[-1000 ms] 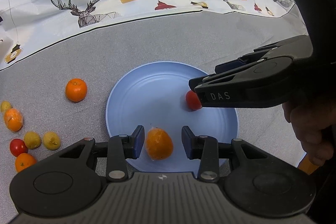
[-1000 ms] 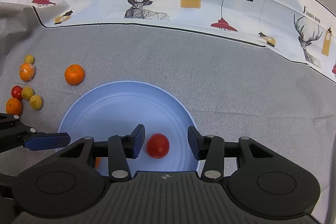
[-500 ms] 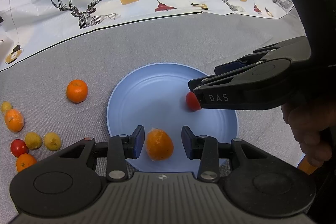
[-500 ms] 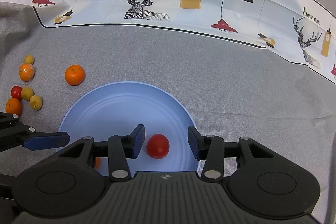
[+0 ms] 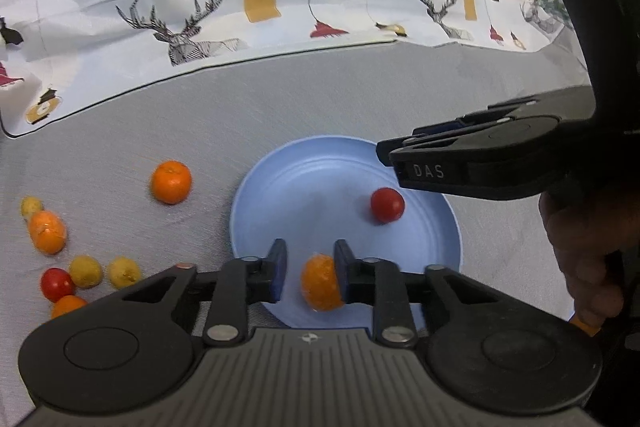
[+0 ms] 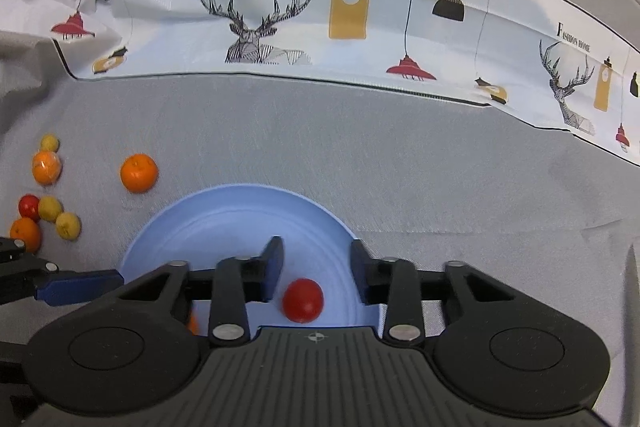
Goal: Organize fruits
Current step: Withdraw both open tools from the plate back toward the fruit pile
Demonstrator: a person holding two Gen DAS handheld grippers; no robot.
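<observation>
Left gripper, jaws just narrowed yet gripping nothing, hangs above the blue plate; the orange sits lower centre, at its right finger (right gripper, likewise empty, over tomato).

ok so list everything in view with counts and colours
plate: 1, blue, centre
tomatoes: 2, red, one on plate, one in left cluster
orange fruits: 4, orange, one on plate, one beside it, two in left cluster
yellow fruits: 3, yellow, left cluster
grey cloth: 1, grey, underneath
printed cloth: 1, white, at back
left gripper: 1, black, jaws just closing, open, orange fruit between
right gripper: 1, black, jaws just closing, open, over tomato
hand: 1, on right gripper
</observation>
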